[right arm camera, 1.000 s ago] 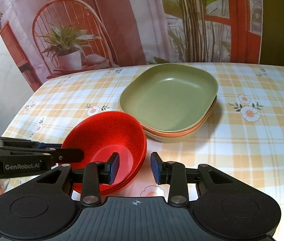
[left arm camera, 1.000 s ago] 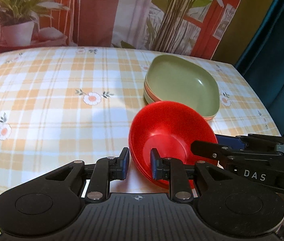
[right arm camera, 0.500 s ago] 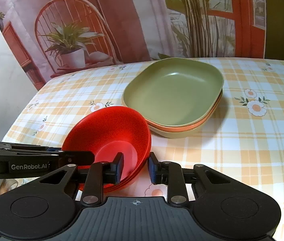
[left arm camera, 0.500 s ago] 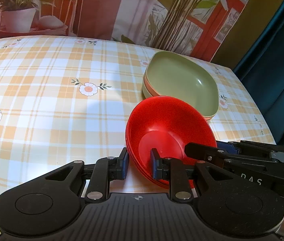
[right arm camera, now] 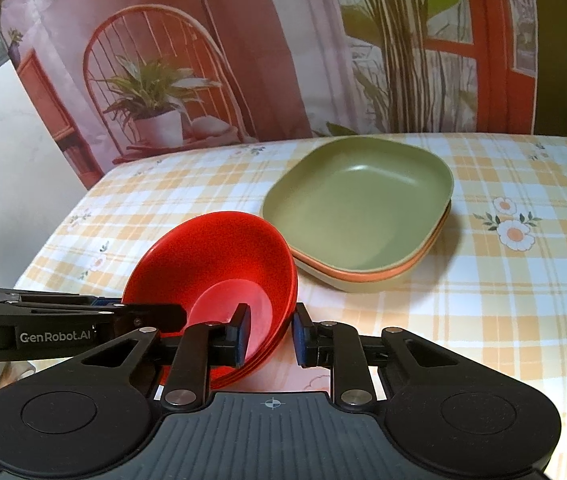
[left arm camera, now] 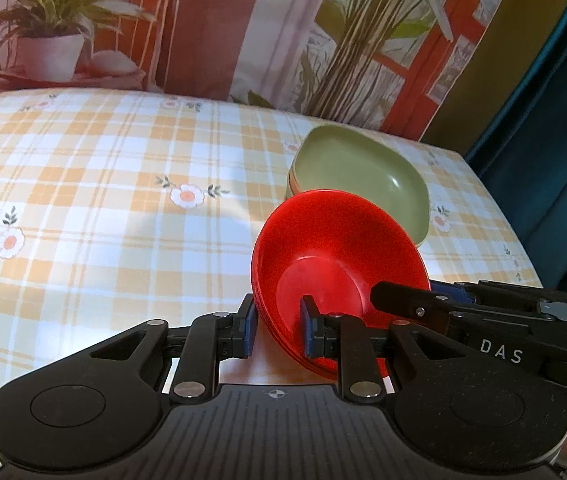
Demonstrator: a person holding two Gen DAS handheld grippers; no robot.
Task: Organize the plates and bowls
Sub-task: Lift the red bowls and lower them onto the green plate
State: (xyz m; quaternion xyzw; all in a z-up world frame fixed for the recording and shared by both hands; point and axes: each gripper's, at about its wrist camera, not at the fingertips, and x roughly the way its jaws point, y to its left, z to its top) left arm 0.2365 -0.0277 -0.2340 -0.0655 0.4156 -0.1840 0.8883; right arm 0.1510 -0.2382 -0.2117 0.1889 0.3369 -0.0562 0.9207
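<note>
A stack of red bowls (left arm camera: 335, 240) (right arm camera: 219, 256) hangs tilted above the checked tablecloth, held from both sides. My left gripper (left arm camera: 275, 326) is shut on the stack's left rim, one pad inside and one outside. My right gripper (right arm camera: 269, 332) is shut on the opposite rim; it also shows in the left wrist view (left arm camera: 403, 300). The left gripper shows in the right wrist view (right arm camera: 155, 314). Just beyond the bowls sits a stack of squarish plates with a green plate (left arm camera: 359, 172) (right arm camera: 357, 208) on top and an orange one below.
The table (left arm camera: 83, 200) has a yellow checked cloth with flower prints. Its right edge meets a dark teal curtain (left arm camera: 555, 160). A printed backdrop with plants and a chair hangs behind the far edge (right arm camera: 203, 80). A white wall (right arm camera: 11, 168) is at the left.
Both grippers have lifted the red bowl stack off the table and moved it forward toward the green plate stack. The bowls tilt more than before.
</note>
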